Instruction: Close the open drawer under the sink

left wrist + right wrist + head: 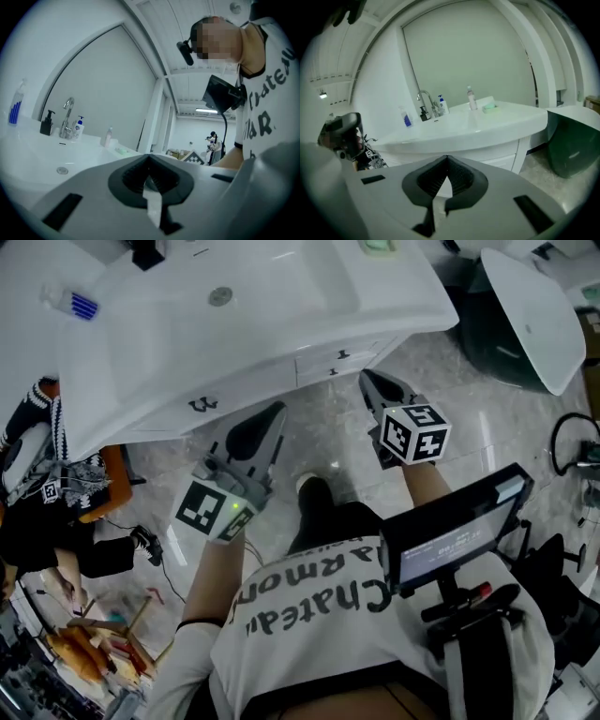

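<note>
Below sink point(281, 296) front edge, on cabinet face: drawer point(336, 360) with dark handle, to right of second drawer point(202, 406); how far out it stands, cannot tell. Left tongs point(277, 411) over floor point(328, 442), tips aimed at cabinet, near but apart; jaws together, nothing between. Right tongs point(367, 377) just beside drawer's right end, jaws likewise together, empty. Faucet point(424, 96) and pump bottle point(442, 104) at sink's back edge.
</note>
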A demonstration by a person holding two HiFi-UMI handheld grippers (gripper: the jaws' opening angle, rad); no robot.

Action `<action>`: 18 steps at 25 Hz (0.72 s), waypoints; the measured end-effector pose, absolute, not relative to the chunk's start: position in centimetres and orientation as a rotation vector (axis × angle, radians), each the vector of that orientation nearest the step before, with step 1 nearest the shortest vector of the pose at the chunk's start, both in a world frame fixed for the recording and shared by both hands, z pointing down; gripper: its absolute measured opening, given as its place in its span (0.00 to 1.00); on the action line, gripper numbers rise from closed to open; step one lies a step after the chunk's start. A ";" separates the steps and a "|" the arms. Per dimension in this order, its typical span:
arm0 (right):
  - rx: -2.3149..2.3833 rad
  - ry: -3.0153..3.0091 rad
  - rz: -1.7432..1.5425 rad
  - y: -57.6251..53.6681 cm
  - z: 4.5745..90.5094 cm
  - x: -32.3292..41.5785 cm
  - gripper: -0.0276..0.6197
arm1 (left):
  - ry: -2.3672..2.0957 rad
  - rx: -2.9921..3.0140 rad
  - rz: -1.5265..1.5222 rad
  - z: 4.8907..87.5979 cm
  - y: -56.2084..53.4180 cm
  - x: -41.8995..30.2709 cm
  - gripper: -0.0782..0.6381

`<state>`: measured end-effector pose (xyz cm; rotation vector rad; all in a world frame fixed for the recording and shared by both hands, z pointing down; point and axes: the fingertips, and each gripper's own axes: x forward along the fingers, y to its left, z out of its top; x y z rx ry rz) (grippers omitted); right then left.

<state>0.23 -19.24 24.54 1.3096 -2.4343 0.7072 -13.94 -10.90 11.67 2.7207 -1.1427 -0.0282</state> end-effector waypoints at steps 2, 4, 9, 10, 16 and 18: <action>1.303 -2.476 0.690 -18.0 20.6 1.3 0.06 | -1.131 2.704 0.005 10.3 -10.8 -13.1 0.12; 1.320 -2.531 0.715 -17.0 17.4 2.2 0.06 | -1.113 2.695 0.003 9.0 -10.6 -12.6 0.12; 1.332 -2.651 0.762 -15.7 11.1 3.6 0.06 | -1.085 2.733 -0.017 5.8 -10.3 -11.3 0.12; 1.325 -2.668 0.741 -15.5 10.1 4.0 0.06 | -1.090 2.745 -0.012 5.3 -10.3 -10.8 0.12; 1.255 -2.699 0.500 -15.3 6.1 7.5 0.06 | -1.227 2.764 -0.045 1.6 -10.9 -7.9 0.12; 1.230 -2.707 0.479 -15.3 5.6 8.9 0.06 | -1.266 2.753 -0.077 0.8 -10.6 -6.7 0.12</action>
